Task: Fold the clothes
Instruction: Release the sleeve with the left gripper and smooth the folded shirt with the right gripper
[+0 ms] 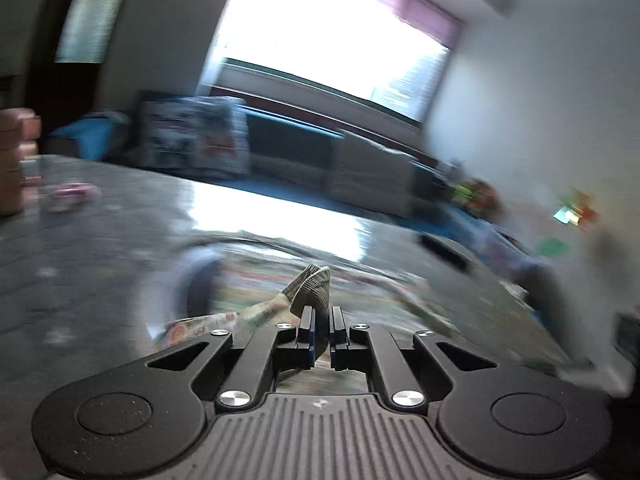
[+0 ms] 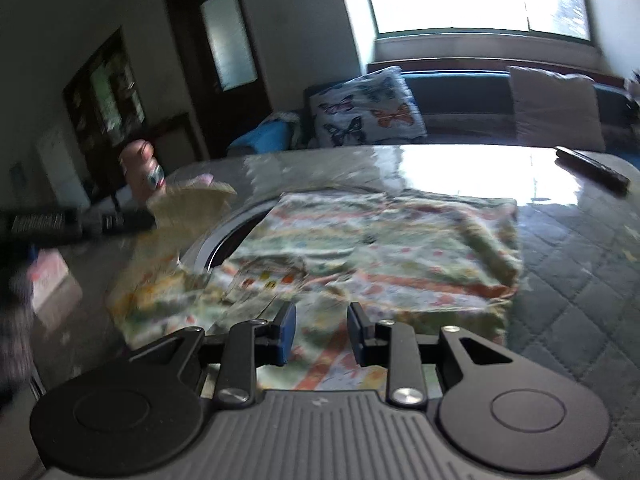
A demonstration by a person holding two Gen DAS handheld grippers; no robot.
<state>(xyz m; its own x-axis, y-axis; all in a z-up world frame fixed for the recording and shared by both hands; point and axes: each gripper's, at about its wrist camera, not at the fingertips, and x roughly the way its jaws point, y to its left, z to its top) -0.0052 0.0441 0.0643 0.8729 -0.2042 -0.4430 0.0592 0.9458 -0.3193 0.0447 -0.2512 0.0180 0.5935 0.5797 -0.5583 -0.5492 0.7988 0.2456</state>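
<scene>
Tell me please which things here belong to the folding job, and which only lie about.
Belongs to the job:
- patterned garment, partly folded on the table
- left gripper, shut on its ribbed cuff
- right gripper, open over it

Lying about:
- remote control
- butterfly cushion
- pink bottle

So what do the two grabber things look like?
Both look alike. The left gripper and right gripper are black, with flat linkage bars, silver screws, round discs at each side, blue pads inside the jaws and a grey ribbed plate behind. No cables or sleeves show.
</scene>
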